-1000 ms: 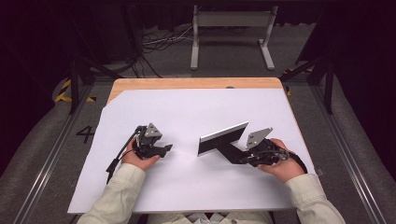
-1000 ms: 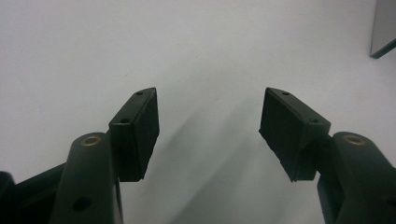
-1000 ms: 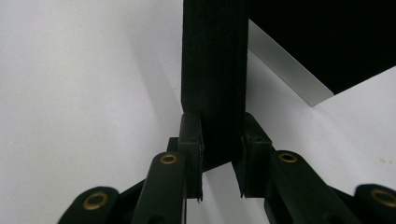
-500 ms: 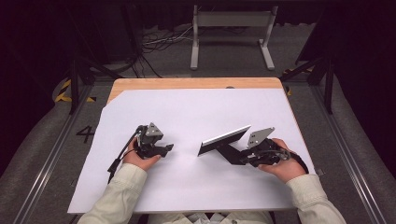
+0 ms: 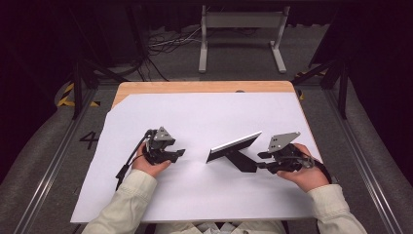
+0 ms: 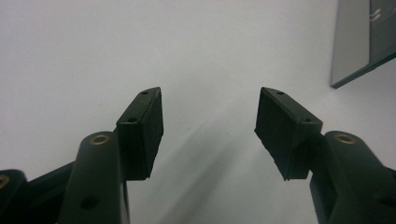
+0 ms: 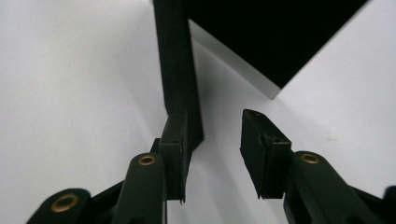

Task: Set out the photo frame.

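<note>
- Since the earlier picture, the right gripper [image 5: 263, 161] has drawn slightly back toward the table's right edge, and its jaws have just been opening off the black strut [image 7: 180, 79] of the picture frame [image 5: 234, 146]; the frame itself stands where it stood.
- On the left, the left gripper [image 5: 179, 154] rests on the white sheet [image 5: 195, 200], held in the person's left hand [image 5: 151, 165]. Its jaws have just closed a little yet stand wide apart with only bare sheet between them.
- Open sheet lies between that gripper and the frame, and more toward the far wooden edge of the table [image 5: 195, 87].
- In the middle, the frame stands tilted on its strut, near the sheet's centre and well clear of every edge.
- On the right, the right gripper's jaws are parted around the strut's end; one pad [image 7: 175, 140] lies just beside it, and the other stands clear.
- Behind the right hand [image 5: 307, 173], little sheet remains before the right edge.
</note>
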`<state>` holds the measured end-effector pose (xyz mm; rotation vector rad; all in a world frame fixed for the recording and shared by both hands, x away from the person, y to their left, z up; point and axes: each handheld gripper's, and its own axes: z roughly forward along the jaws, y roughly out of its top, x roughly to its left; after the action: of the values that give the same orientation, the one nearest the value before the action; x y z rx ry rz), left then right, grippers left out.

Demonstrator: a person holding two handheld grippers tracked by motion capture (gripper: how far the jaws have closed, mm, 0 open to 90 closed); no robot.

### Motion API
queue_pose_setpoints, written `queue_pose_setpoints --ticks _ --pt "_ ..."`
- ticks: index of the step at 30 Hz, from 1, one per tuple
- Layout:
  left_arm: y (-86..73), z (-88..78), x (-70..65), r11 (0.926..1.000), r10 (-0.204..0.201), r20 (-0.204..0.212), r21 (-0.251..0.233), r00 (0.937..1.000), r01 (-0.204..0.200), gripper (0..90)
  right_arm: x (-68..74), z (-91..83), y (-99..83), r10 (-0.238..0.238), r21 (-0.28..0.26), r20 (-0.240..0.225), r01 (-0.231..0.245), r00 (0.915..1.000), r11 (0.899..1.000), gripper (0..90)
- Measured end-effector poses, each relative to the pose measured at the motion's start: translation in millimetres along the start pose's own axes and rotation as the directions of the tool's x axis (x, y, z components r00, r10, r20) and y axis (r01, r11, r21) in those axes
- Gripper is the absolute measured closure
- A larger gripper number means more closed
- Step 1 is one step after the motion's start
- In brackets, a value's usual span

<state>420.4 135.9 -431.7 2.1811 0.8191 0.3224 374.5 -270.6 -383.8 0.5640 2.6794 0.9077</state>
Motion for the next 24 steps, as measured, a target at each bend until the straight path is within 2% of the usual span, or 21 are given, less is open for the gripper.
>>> queue_pose_setpoints --ticks 6,12,15,19,24 --pt "0.9 0.1 -2.8 1.0000 0.004 -0.003 -0.009 1.0000 -0.004 41.8 -6.3 -10.2 -4.3 0.026 -0.064 0.039 -0.024 0.9989 0.998 59.1" --pt "3.0 -0.2 -6.4 0.9996 0.018 0.010 -0.023 0.9998 -0.017 40.8 -9.6 -15.3 -6.3 0.035 -0.109 0.051 -0.029 0.9981 0.994 56.4" --pt "3.6 -0.2 -7.3 0.9996 0.016 0.013 -0.023 0.9998 -0.015 40.5 -11.3 -17.8 -8.0 0.059 -0.126 0.057 -0.051 0.9966 0.991 55.7" --pt "4.4 -0.9 -7.8 0.9997 0.012 0.017 -0.023 0.9998 -0.012 40.4 -16.3 -22.1 -11.7 0.140 -0.174 0.062 -0.128 0.9882 0.976 54.8" --pt "4.8 -0.6 -7.7 0.9996 -0.006 0.043 -0.029 0.9991 0.007 40.0 -19.2 -24.6 -14.4 0.157 -0.190 0.079 -0.140 0.9844 0.972 53.7"
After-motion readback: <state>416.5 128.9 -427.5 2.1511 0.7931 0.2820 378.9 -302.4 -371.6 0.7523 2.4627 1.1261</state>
